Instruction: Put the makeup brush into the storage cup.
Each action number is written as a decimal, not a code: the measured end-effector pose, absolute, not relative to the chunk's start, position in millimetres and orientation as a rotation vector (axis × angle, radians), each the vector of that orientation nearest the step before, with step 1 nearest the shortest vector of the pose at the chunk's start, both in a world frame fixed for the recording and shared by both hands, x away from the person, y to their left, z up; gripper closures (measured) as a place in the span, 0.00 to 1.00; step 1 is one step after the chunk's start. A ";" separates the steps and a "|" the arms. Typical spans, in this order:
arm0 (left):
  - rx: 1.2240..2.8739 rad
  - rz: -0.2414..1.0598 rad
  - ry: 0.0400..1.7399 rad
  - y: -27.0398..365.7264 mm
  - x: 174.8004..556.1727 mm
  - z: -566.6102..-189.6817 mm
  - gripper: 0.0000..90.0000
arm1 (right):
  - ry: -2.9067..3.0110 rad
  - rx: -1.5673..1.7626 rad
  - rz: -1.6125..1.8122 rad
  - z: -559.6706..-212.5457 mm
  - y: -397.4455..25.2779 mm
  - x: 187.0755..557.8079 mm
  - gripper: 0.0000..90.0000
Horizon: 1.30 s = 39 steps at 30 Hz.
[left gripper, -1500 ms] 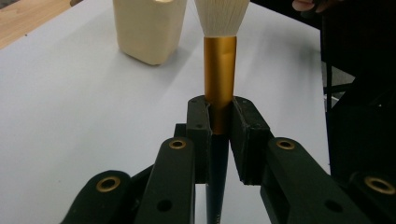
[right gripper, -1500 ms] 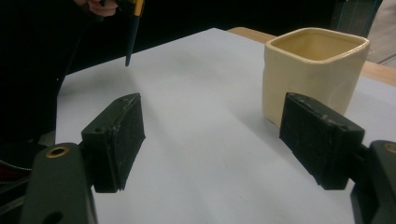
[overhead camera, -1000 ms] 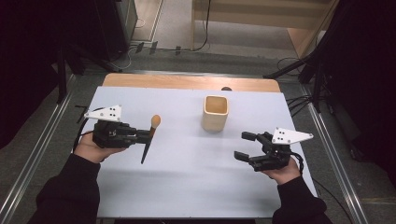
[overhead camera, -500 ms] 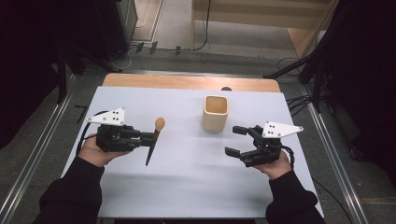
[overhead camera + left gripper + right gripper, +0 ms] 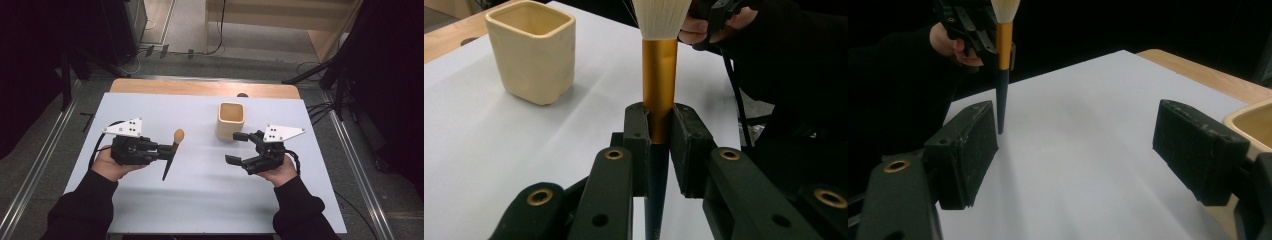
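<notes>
1. The left tongs (image 5: pixel 167 149) are clenched on a make-up brush with a gold metal ferrule, a dark tapered handle and a pale bristle head (image 5: pixel 171 153). In the left gripper view the two black pads press the lower part of the ferrule (image 5: pixel 659 82) from either side, just where it meets the handle.

2. The right tongs (image 5: pixel 239 148) are released, jaws wide apart with nothing between them. In the right gripper view bare white desk shows between the two pads.

3. The brush's long axis runs across the left tongs. Bristle head (image 5: pixel 178 134) points up and away from the person, and the handle tip (image 5: pixel 999 131) points down toward the white desk top (image 5: pixel 200 200). Whether the tip touches the surface I cannot tell.

4. A cream square-sided ceramic cup (image 5: pixel 230 120), open mouth upward and apparently empty, stands on the desk to the right of the brush and farther from the person, well apart from it. It sits just beside the right tongs' far jaw, so the right hand (image 5: pixel 274 170) is much the nearer to it.

5. Judgement: if the brush is meant for the cup, the move runs rightward and away. The handle tip already points down, which suits dropping in handle first.

6. Both forearms, in black sleeves, reach in from the near edge. The left hand (image 5: pixel 112 162) holds its gripper level, pointing right. The right gripper points left, toward the brush.
</notes>
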<state>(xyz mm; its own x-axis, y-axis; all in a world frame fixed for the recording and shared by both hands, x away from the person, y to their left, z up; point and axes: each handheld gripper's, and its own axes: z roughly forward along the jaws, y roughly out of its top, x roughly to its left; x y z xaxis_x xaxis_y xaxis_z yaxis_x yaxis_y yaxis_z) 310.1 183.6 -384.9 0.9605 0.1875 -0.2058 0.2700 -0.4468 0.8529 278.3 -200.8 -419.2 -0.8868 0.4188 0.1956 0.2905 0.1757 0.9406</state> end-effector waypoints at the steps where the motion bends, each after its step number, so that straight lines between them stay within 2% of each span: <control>1: 2.041 -0.103 0.325 182.9 310.3 -385.4 0.88 | 2.330 0.700 1.820 -419.1 -199.0 279.3 0.22; 32: 2.031 -0.129 0.286 151.2 307.5 -394.3 0.88 | 2.388 0.598 1.905 -408.0 -158.7 292.9 0.29; 39: 2.044 -0.125 0.285 144.6 307.9 -396.2 0.88 | 2.408 0.574 1.931 -406.6 -146.9 296.0 0.36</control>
<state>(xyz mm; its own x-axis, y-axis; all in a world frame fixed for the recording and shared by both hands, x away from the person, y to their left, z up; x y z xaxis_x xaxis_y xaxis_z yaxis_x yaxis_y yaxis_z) 307.9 144.6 -396.2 0.9665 0.1482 -0.2097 0.2547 -0.4482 0.8569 296.0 -146.9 -406.6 -0.9331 0.2818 0.2232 0.2791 0.1765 0.9439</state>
